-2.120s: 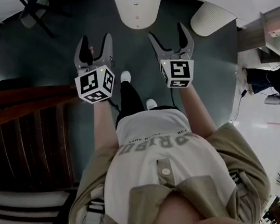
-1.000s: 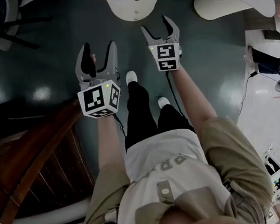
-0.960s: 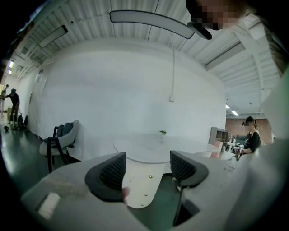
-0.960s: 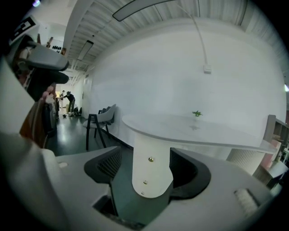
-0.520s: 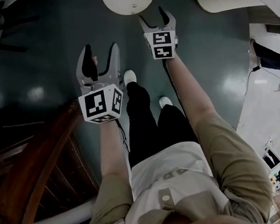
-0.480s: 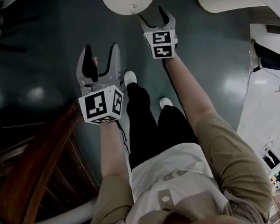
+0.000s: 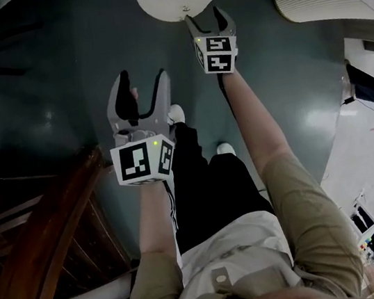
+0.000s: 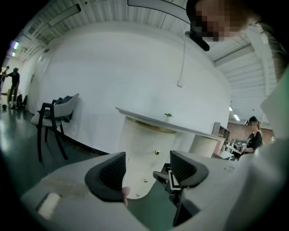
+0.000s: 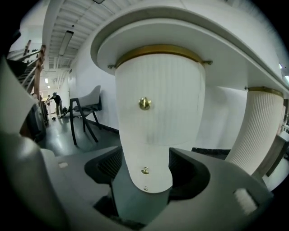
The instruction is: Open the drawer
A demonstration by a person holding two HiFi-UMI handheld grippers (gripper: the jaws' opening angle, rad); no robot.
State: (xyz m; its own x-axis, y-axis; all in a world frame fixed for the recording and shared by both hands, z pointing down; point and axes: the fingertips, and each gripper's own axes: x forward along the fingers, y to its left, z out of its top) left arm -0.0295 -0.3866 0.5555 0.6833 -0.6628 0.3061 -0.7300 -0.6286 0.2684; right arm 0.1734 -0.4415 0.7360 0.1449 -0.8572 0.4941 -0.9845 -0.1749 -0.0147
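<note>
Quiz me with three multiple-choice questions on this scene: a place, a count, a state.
1. In the right gripper view, where is the black-legged chair relative to the white ribbed pedestal cabinet?
A. Left
B. Right
C. On top

2. How many round brass knobs does that view show on the cabinet?
A. One
B. Three
C. Five

3. How is the right tool?
A. Shut on a knob
B. Open, empty
C. Holding a cup

Answers:
1 A, it stands at the cabinet's left.
2 B, one is high and two are low.
3 B, its jaws stand apart and grip nothing.

Dark glossy floor (image 7: pixel 291 93): white drawer pedestal (image 7: pixel 174 3), chair (image 8: pixel 56 113).
</note>
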